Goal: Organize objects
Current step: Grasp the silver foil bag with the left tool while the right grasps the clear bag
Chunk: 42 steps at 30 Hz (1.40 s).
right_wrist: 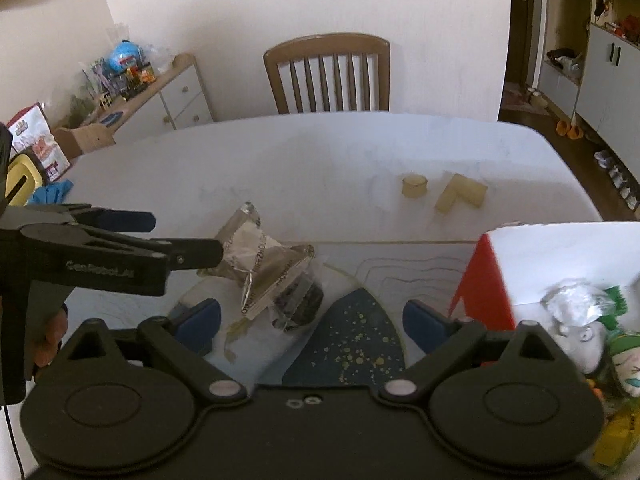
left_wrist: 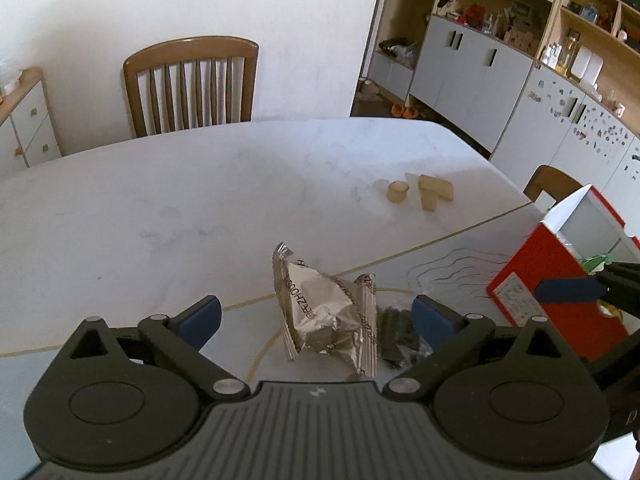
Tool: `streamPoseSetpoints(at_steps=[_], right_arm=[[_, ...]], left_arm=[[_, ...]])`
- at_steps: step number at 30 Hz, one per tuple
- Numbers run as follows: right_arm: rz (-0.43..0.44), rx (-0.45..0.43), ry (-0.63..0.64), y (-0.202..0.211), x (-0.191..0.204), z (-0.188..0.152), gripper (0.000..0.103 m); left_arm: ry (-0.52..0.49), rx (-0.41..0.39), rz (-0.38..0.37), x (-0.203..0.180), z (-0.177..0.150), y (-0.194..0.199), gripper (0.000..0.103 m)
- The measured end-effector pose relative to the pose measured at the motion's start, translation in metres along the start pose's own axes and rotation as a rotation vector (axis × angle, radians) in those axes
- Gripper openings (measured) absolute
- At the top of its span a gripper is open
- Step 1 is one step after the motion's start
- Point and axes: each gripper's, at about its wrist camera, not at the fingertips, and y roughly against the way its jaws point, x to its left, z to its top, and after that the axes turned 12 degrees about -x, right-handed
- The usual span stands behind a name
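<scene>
A crinkled silver foil packet [left_wrist: 324, 312] lies on the pale, smooth table [left_wrist: 200, 200], its sealed ends pinched and printed with dark lettering. Tucked against the packet on its right is a clear wrapper holding dark ridged biscuits [right_wrist: 298, 300]. The left tongs [left_wrist: 316, 316] stand spread wide with the packet between their blue pads, not pressing on it. The right tongs [right_wrist: 312, 320] are likewise wide apart with nothing in them, just right of the packet. Further right of the packet stands an open red and white cardboard box [right_wrist: 492, 280], already holding a crumpled foil bag [right_wrist: 572, 300] and green-printed wrappers. Beyond the packet sit waxy, translucent yellow blocks: a short cylinder [right_wrist: 414, 187] and an L-shaped piece [right_wrist: 460, 194].
</scene>
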Motion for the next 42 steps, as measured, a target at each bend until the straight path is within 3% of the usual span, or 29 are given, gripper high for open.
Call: streamPoseSetpoints(at_steps=[15, 27, 28, 30, 36, 42], right_arm=[[-0.031, 0.029, -0.001, -0.053, 0.002, -0.009, 0.087], [-0.009, 0.040, -0.028, -0.073, 0.003, -0.013, 0.069], [-0.005, 0.039, -0.030, -0.074, 0.003, -0.013, 0.066], [0.003, 0.042, -0.031, -0.076, 0.004, -0.013, 0.059], [0.015, 0.049, -0.031, -0.077, 0.008, -0.013, 0.046], [0.013, 0.051, -0.042, -0.075, 0.007, -0.014, 0.039]], left_arm=[[0.042, 0.048, 0.018, 0.008, -0.011, -0.062, 0.102], [0.075, 0.034, 0.006, 0.017, -0.024, -0.069, 0.100], [0.076, 0.031, -0.001, 0.017, -0.024, -0.069, 0.098], [0.079, 0.035, -0.014, 0.017, -0.024, -0.070, 0.081], [0.095, 0.034, -0.066, 0.015, -0.025, -0.068, 0.057], [0.094, 0.039, -0.063, 0.012, -0.025, -0.063, 0.052]])
